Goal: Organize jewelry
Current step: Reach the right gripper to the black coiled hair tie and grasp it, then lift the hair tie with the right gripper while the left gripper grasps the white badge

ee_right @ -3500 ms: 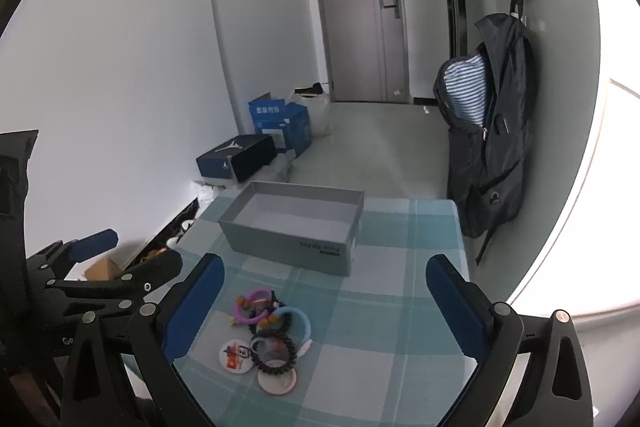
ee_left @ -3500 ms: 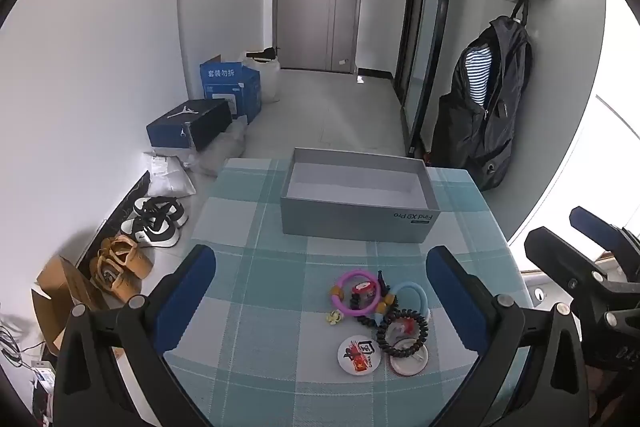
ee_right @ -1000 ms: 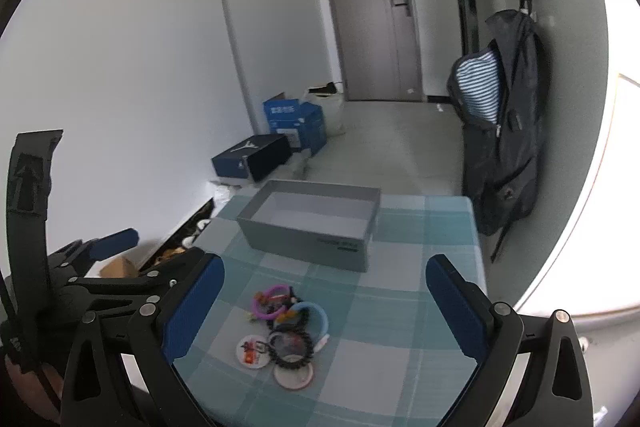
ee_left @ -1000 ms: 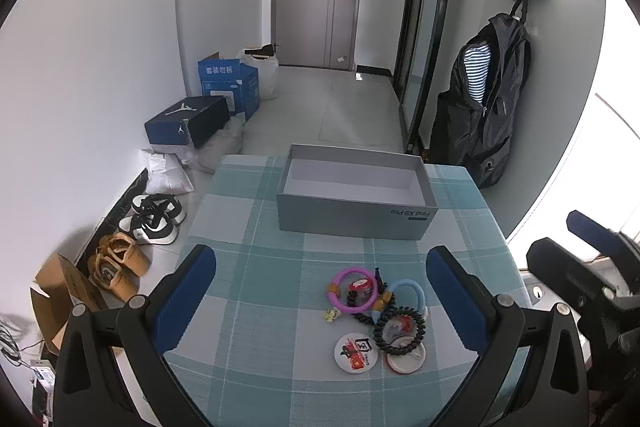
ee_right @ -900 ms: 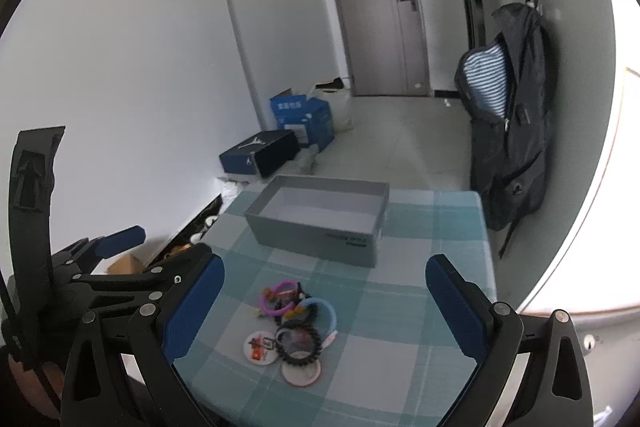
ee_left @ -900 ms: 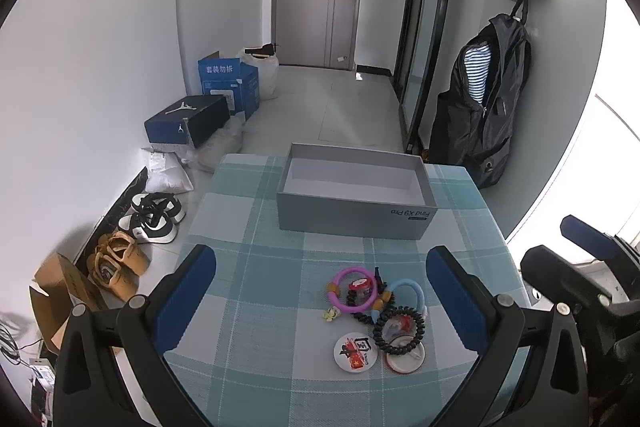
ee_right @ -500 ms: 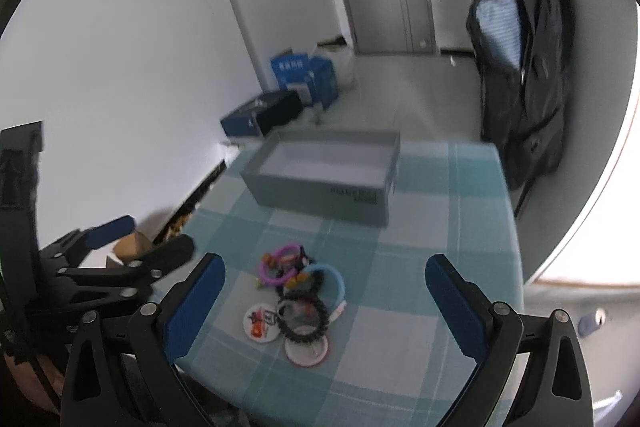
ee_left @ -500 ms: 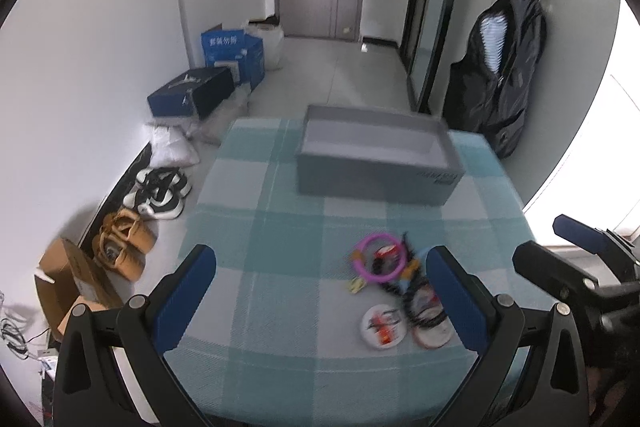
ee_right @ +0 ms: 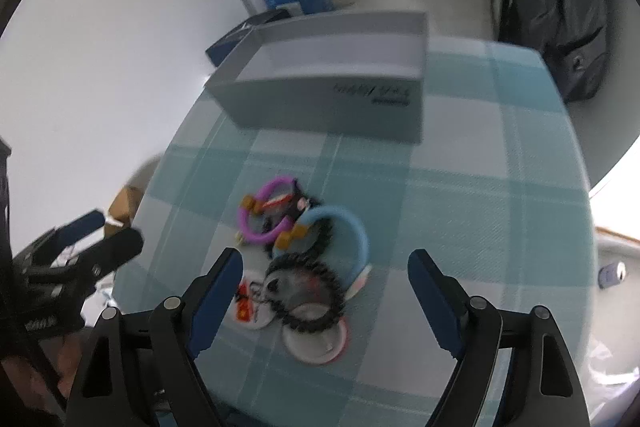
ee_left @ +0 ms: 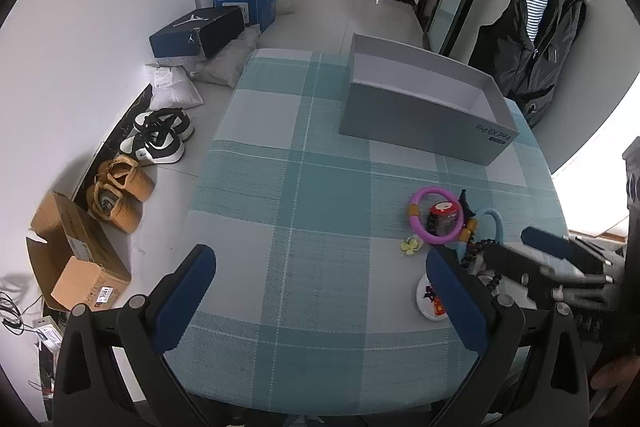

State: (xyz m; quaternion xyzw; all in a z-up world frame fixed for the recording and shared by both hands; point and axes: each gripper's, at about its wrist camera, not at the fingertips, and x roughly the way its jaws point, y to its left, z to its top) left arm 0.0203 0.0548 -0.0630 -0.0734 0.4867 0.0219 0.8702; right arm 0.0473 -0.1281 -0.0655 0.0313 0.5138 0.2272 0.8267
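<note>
Two pairs of shoes point(ee_left: 156, 137) and a brown carton point(ee_left: 76, 259) on the floor show only in the left wrist view. Its left hand-held gripper point(ee_left: 320, 287) hangs open and empty over the checked teal cloth of the counter point(ee_left: 280, 187). One grey box point(ee_left: 424, 107), rectangular and open on top, stands at the far side. Nearer lies the jewelry: one smooth pink ring point(ee_left: 435, 215), one light blue ring point(ee_right: 340, 231), one knobbly black bracelet point(ee_right: 306, 297) and two round white discs point(ee_right: 316, 341). The right wrist view, blurred, alone shows the bracelet whole; its right hand-held gripper point(ee_right: 326, 283) is spread wide just above that pile, holding nothing.
</note>
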